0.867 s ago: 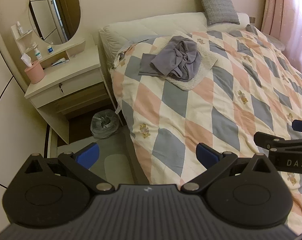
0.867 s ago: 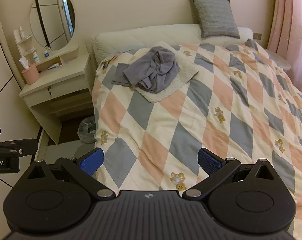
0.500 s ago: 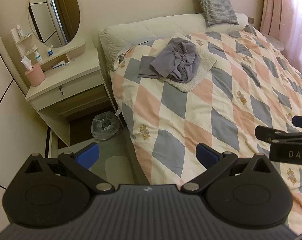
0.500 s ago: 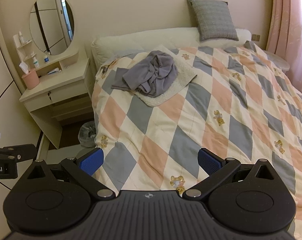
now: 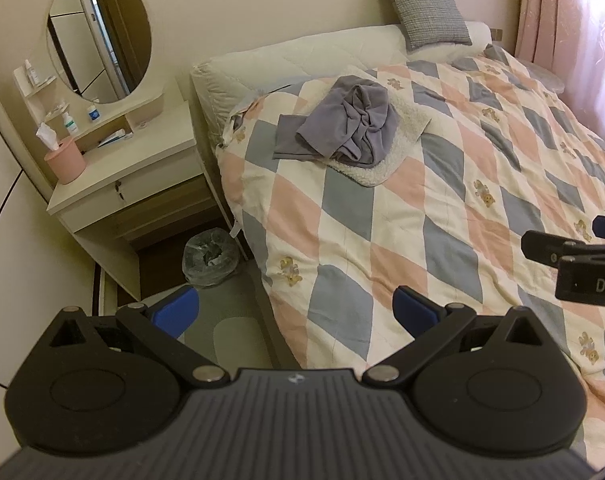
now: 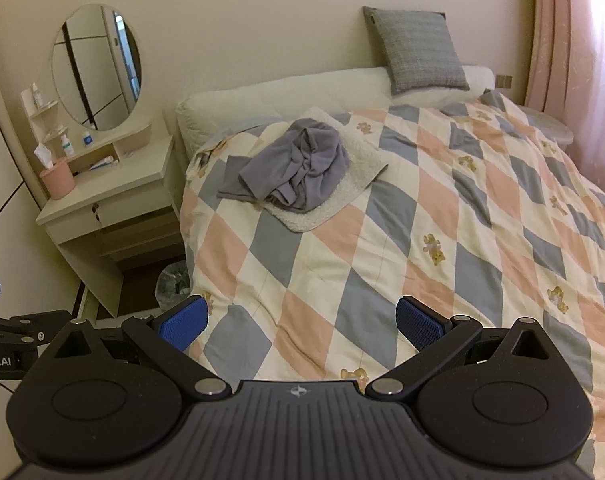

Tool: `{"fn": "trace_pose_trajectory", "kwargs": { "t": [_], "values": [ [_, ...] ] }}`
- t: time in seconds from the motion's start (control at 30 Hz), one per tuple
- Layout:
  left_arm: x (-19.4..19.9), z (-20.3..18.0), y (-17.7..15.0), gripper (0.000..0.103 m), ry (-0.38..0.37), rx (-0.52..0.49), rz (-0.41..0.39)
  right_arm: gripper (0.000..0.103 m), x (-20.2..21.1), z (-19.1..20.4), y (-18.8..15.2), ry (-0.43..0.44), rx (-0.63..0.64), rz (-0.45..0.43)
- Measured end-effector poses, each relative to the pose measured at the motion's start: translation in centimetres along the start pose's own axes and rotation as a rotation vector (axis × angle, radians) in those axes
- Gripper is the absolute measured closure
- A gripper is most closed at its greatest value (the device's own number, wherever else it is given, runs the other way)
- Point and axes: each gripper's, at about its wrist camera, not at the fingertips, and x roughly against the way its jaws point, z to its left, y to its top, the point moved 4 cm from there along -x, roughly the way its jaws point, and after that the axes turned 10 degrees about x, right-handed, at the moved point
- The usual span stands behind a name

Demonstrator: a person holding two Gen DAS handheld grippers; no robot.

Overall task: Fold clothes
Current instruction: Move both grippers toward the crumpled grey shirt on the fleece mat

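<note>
The grey garment lay crumpled in a loose heap near the head of the bed, partly on a white fleecy blanket and partly on the checked quilt, with one flat flap reaching toward the bed's near-side edge. It was twisted on itself, so no collar, hem or sleeve could be told apart.

Both tools were well short of it. The left gripper hung over the bed's lower corner with its jaws spread wide and nothing between them; the right gripper hung above the quilt, likewise spread and empty.

The step in hand looked like the approach, with folding not yet begun. To do it well, each gripper would probably need to take a separate edge of the cloth, the flat flap being the easiest first hold, and lift it apart so the bundle opens before it is laid flat. Pinching the fleecy blanket underneath along with the garment was the likely slip.

The wide stretch of quilt between the heap and the grippers offered good room for spreading. The bed's edge dropped off beside the garment toward the dresser and a bin on the floor, so cloth dragged that way could slide off.
</note>
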Motion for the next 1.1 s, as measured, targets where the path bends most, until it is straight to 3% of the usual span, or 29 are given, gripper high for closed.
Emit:
{"fn": "trace_pose_trajectory", "kwargs": {
  "t": [0.23, 0.43, 0.5, 0.87, 1.1],
  "values": [
    [-2.9, 0.5, 2.0, 0.001, -0.047, -0.03, 0.021, 0.0, -1.7, -0.4, 0.8, -0.017, -0.029, 0.005],
    [-7.6, 0.9, 5.0, 0.001, -0.091, -0.079, 0.052, 0.0, -5.7, 0.2, 4.0, -0.041, -0.037, 0.013],
    [-9.4, 1.1, 6.2, 0.001, -0.104, -0.092, 0.062, 0.0, -6.1, -0.1, 3.3, -0.05, -0.047, 0.005],
    [-19.2, 3.5, 12.6, 0.001, -0.13, -0.137, 0.115, 0.0, -15.9, 0.3, 7.8, -0.095, -0.066, 0.063],
    [-24.8, 5.0, 16.4, 0.001, -0.11, -0.129, 0.094, 0.0, -21.8, 1.1, 11.0, -0.118, -0.03, 0.079]
  ]
}}
